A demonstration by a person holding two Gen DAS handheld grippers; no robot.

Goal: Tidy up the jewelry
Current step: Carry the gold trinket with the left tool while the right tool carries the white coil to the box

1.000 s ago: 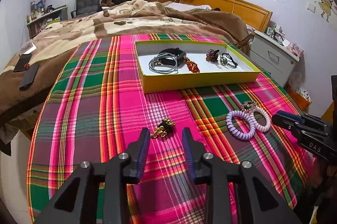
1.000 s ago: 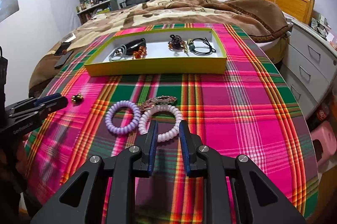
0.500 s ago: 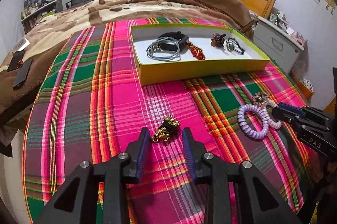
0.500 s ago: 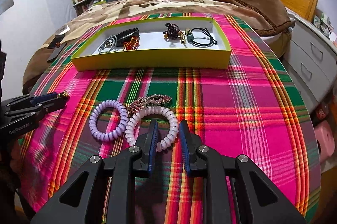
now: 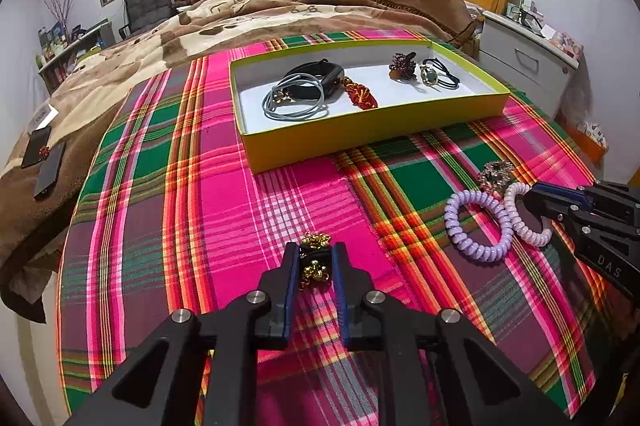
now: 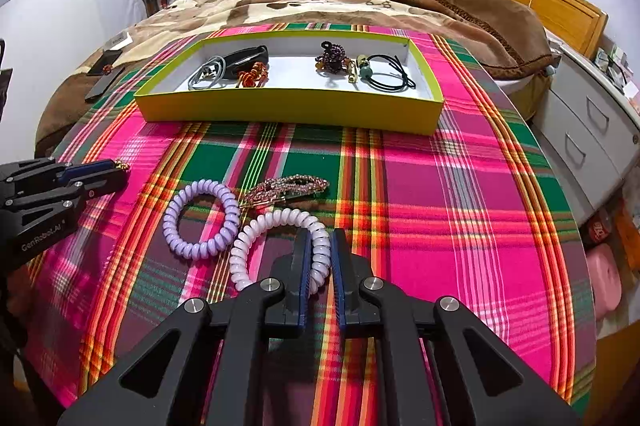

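Observation:
A yellow-green tray holds several pieces of jewelry at the far side of the plaid cloth. My left gripper straddles a gold bead ornament on the cloth, jaws still a little apart around it. My right gripper straddles the right side of a pale pink coil bracelet, jaws close beside it. A lilac coil bracelet and a rhinestone hair clip lie next to it.
The round table's edge drops off at the right toward white drawers. A bed with a brown blanket lies behind. Phones rest on the blanket at the left.
Both grippers have moved forward and down. The left now has the gold ornament between its fingers; the right has the pink coil bracelet between its fingers. Both jaws have narrowed.

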